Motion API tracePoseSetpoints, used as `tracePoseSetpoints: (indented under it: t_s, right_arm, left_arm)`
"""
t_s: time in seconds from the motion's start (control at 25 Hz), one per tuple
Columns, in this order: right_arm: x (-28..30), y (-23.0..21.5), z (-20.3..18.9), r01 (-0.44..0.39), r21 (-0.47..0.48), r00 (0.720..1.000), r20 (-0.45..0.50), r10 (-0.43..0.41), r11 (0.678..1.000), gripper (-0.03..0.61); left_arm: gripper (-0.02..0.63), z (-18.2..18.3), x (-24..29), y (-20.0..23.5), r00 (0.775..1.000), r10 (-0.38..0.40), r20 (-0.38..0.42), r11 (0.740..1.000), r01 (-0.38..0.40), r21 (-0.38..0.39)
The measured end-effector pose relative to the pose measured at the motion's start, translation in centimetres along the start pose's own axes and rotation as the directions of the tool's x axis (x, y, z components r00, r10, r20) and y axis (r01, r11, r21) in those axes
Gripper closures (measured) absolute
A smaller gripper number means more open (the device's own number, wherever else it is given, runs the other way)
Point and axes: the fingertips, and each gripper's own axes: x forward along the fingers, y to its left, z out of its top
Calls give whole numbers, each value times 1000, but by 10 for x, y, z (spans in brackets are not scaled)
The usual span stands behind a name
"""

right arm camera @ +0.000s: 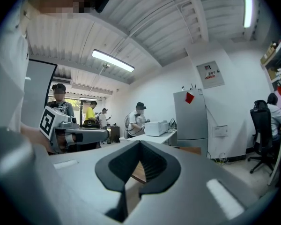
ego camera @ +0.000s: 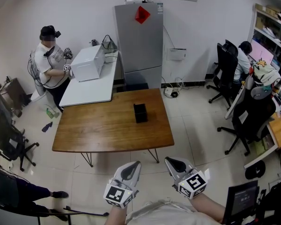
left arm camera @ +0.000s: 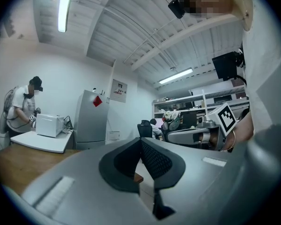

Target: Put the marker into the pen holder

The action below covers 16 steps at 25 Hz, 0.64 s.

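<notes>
Your grey left gripper (ego camera: 136, 164) and grey right gripper (ego camera: 169, 160): both closed, empty. Black square pen holder (ego camera: 140, 112) sits on brown wooden table (ego camera: 98, 130).

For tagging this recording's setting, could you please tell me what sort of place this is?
Most likely a shared office or lab workroom: a wooden table mid-room, swivel office chairs at desks on the right, and a grey refrigerator by the back wall.
</notes>
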Motion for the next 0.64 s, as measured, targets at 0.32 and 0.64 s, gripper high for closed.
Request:
tracePoseSetpoints:
  t_s: [0.32, 0.64]
  right_arm:
    - [7, 4, 2, 2, -17, 1000, 3, -2, 1000, 577]
    - [40, 16, 4, -50, -45, 999, 3, 50, 998, 577]
  left_arm:
    - [597, 1, 1, 7, 1000, -1, 5, 1000, 1, -16]
    - [597, 5, -9, 35, 998, 45, 40, 999, -45, -4]
